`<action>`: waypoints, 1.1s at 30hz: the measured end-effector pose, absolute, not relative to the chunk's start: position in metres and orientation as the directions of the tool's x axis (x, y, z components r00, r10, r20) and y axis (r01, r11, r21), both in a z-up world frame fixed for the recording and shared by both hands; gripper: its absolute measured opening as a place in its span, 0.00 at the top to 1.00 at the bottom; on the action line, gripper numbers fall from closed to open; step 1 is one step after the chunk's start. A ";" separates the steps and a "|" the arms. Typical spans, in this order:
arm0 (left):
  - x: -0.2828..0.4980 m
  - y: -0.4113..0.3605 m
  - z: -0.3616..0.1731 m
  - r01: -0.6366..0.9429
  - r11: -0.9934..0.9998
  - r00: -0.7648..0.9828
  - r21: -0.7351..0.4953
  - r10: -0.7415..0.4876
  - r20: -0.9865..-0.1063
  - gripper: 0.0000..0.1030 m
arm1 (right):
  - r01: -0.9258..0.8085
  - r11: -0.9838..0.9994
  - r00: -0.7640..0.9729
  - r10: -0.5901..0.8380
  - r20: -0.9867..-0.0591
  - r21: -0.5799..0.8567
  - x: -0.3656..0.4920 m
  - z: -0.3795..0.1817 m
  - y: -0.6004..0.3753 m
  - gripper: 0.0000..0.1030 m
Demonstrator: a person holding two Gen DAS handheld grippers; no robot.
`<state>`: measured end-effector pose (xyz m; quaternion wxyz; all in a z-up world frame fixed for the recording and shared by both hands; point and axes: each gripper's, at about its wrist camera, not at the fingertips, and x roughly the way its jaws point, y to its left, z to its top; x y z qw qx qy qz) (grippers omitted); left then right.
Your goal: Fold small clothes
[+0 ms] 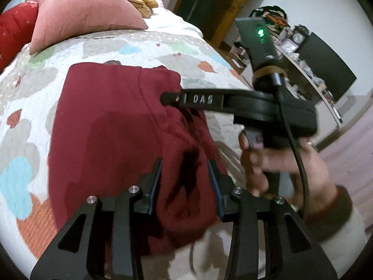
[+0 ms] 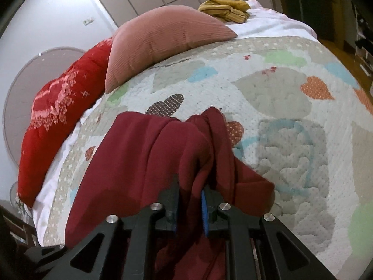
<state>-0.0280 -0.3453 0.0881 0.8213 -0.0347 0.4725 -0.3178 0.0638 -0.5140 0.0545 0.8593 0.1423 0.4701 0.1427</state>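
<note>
The dark red garment [image 1: 112, 126] lies on the quilted bed [image 1: 28, 107], its near edge bunched and lifted. The left tool [image 1: 184, 182] has fabric between its pads, though whether they pinch it I cannot tell. The right tool [image 2: 190, 200] is clamped on a gathered fold; both should probably carry the edge level so the fold lands square.

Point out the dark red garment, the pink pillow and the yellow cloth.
dark red garment [image 1: 112, 116], left wrist view, flat middle panel.
pink pillow [image 2: 167, 35], right wrist view, centre of its face.
yellow cloth [image 2: 225, 10], right wrist view, bunched middle.
</note>
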 end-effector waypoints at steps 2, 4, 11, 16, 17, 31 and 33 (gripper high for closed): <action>-0.041 -0.334 0.099 0.516 0.781 0.344 -0.352 -0.565 -0.750 0.54 | -0.083 0.907 0.511 0.394 -0.764 0.412 0.059 0.059 -0.524 0.75; -0.055 -0.316 0.109 0.534 0.780 0.368 -0.325 -0.561 -0.741 0.41 | -0.062 0.901 0.525 0.396 -0.753 0.430 0.047 0.070 -0.533 0.74; -0.057 -0.263 0.105 0.450 0.872 0.505 -0.192 -0.426 -0.751 0.37 | -0.118 0.804 0.539 0.545 -0.642 0.583 -0.014 0.100 -0.529 0.59; -0.047 -0.260 0.084 0.412 0.880 0.472 -0.238 -0.429 -0.770 0.37 | -0.130 0.820 0.470 0.546 -0.693 0.558 -0.019 0.093 -0.488 0.59; -0.049 -0.261 0.080 0.417 0.879 0.468 -0.231 -0.425 -0.775 0.37 | -0.138 0.843 0.470 0.518 -0.715 0.520 -0.023 0.091 -0.480 0.71; -0.051 -0.255 0.061 0.390 0.889 0.450 -0.240 -0.412 -0.793 0.37 | -0.074 0.821 0.569 0.501 -0.652 0.566 -0.073 0.075 -0.519 0.57; -0.050 -0.255 0.060 0.381 0.890 0.445 -0.248 -0.412 -0.795 0.37 | -0.069 0.820 0.554 0.505 -0.662 0.568 -0.073 0.073 -0.516 0.56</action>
